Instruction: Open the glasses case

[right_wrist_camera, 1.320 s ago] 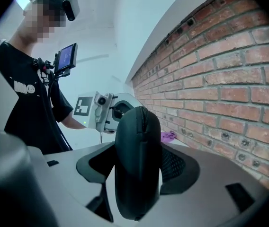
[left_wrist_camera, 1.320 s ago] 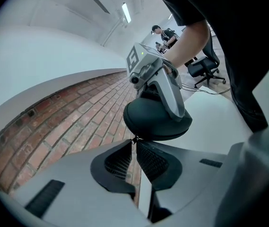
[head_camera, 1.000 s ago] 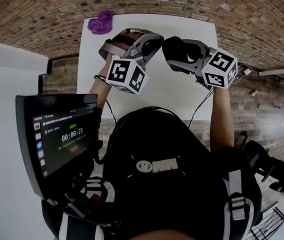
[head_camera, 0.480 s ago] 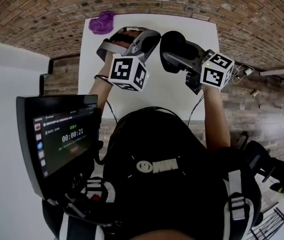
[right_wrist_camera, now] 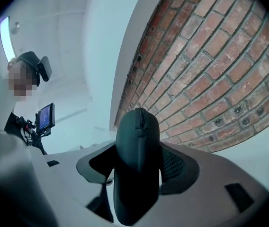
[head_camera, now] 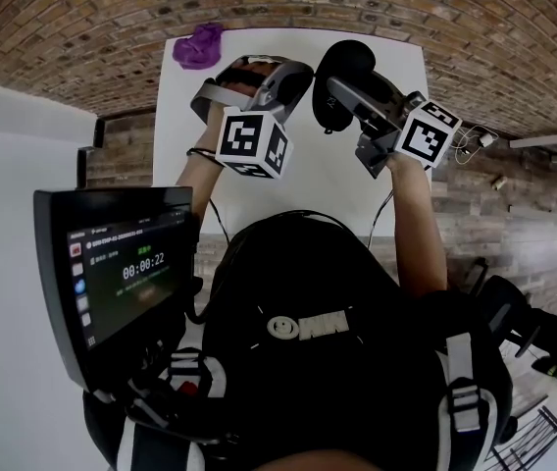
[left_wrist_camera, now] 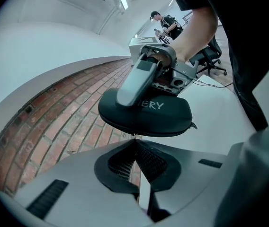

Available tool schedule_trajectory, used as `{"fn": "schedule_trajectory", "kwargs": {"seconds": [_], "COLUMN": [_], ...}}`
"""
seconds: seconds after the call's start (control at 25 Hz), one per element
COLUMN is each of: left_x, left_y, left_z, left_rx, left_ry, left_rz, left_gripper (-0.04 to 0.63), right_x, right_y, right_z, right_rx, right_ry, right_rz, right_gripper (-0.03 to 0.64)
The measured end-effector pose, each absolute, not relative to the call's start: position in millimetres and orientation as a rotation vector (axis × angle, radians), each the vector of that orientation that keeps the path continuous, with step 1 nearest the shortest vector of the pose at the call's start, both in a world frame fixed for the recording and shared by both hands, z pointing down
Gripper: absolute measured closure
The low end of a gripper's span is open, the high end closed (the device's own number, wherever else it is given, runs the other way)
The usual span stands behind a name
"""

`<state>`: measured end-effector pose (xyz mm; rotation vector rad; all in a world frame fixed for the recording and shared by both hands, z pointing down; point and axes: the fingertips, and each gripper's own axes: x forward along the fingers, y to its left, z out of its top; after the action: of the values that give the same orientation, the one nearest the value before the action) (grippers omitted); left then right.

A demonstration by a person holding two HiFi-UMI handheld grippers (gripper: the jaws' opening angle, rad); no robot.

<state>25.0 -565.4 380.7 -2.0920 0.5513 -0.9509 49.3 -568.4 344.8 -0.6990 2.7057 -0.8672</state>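
A black zip-up glasses case hangs in the air over the white table. My right gripper is shut across its width. In the right gripper view the case fills the gap between the jaws, zip seam facing up. In the left gripper view the case shows from the side, with a grey finger of the right gripper over it. My left gripper is shut, its tips right under the seam. A thin zip pull runs down into them.
A crumpled purple cloth lies at the table's far left corner. Brick floor surrounds the table. A dark tablet screen hangs at the person's left side. Another person stands far off by desks and a chair.
My right gripper has rolled and risen a little with the case, which now stands more on edge. The left gripper has stayed almost still, jaws shut.
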Motion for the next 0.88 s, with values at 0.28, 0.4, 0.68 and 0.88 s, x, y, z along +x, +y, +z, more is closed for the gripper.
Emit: {"fn": "schedule_trajectory", "kwargs": {"seconds": [0.28, 0.4, 0.68, 0.88], "left_x": [25.0, 25.7, 36.7, 46.2], "left_y": [-564.0, -562.9, -554.8, -552.2], "left_z": [383.3, 385.0, 385.8, 385.9], "left_rx": [-2.094, -2.092, -2.112, -2.115], "left_ry": [0.545, 0.534, 0.501, 0.487], "left_rz": [-0.959, -0.963, -0.941, -0.93], "left_gripper": [0.591, 0.591, 0.591, 0.591], "right_x": [63.7, 77.3, 115.3, 138.8], "right_y": [-585.5, -595.4, -613.3, -617.2], "right_z": [319.8, 306.9, 302.2, 317.7], "right_rx": [-0.731, -0.773, -0.85, -0.92], "right_ry": [2.509, 2.398, 2.045, 1.818], "right_rz": [-0.835, -0.801, -0.837, -0.862], "right_gripper": [0.348, 0.349, 0.35, 0.35]}}
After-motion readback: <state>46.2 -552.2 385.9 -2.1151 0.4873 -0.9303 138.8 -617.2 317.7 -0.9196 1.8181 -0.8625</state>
